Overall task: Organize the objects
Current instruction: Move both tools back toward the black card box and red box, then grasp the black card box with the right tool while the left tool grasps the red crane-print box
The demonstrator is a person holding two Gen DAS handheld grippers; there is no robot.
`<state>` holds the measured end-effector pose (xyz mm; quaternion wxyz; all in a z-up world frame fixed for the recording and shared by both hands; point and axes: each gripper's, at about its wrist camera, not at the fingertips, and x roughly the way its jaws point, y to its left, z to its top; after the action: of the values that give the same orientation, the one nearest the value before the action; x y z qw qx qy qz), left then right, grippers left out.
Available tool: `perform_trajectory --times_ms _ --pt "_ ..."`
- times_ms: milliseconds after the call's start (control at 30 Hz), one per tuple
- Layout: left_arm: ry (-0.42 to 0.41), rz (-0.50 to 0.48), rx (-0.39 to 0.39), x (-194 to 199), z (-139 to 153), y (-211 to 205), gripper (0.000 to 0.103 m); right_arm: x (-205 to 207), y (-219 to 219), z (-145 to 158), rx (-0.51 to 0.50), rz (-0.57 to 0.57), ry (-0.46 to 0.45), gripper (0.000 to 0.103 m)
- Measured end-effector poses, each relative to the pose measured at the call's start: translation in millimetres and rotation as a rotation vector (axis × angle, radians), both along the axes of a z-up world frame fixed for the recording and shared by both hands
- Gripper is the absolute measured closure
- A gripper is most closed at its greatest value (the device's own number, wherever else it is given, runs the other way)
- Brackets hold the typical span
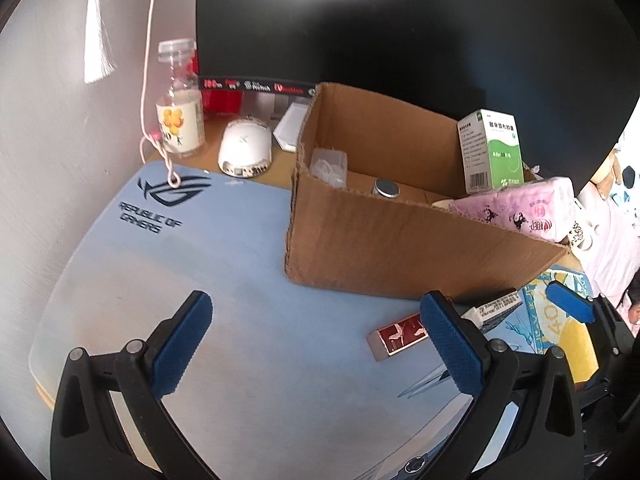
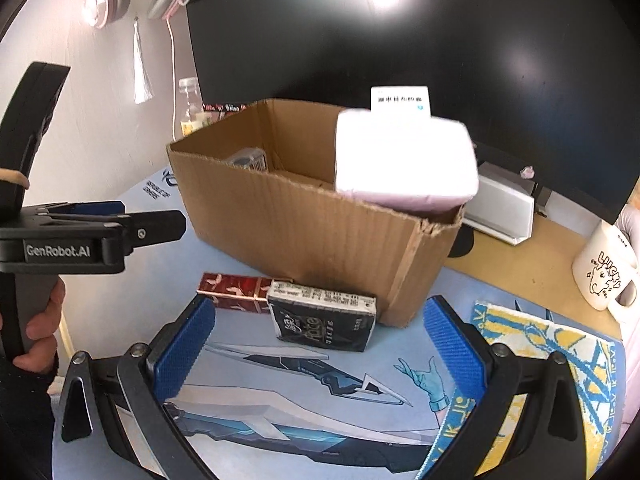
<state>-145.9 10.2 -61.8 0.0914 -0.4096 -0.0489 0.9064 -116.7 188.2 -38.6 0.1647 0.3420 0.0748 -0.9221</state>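
An open cardboard box (image 1: 400,248) (image 2: 304,232) stands on the blue desk mat. Inside it are a pink tissue pack (image 1: 520,208) (image 2: 404,160), a green-and-white medicine box (image 1: 490,150), a small clear plastic case (image 1: 330,164) and a round metal tin (image 1: 386,189). In front of the box lie a red patterned box (image 2: 236,287) (image 1: 394,338) and a black card pack (image 2: 324,318). My left gripper (image 1: 316,336) is open over bare mat, left of the red box. My right gripper (image 2: 320,340) is open, its fingers either side of the black pack, just short of it.
A dark monitor (image 1: 400,32) stands behind the box. A bottle (image 1: 180,112) and a white mouse (image 1: 245,146) sit at the back left, a white mug (image 2: 606,268) at the right. A yellow-blue cloth (image 2: 552,364) lies at the front right. A hand (image 2: 40,328) holds the left gripper.
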Motion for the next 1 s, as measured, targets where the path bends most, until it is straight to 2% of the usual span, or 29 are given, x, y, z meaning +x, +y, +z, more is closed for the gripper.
perform_trajectory --times_ms 400,533,767,1000 --pt "-0.047 -0.066 0.027 -6.2 -15.7 12.6 0.000 -13.8 2.9 -22.2 0.023 -0.027 -0.024 0.000" --pt "-0.040 -0.090 0.034 -6.1 -17.2 14.6 0.000 -19.5 9.0 -24.2 -0.007 -0.048 -0.049 0.000" --pt "-0.037 -0.105 -0.039 -8.0 -22.7 21.9 0.000 -23.4 18.6 -25.9 -0.036 -0.076 -0.065 0.000" --pt "-0.084 -0.103 -0.048 -13.5 -33.4 20.5 0.000 -26.1 20.7 -26.4 -0.054 -0.081 -0.074 0.000"
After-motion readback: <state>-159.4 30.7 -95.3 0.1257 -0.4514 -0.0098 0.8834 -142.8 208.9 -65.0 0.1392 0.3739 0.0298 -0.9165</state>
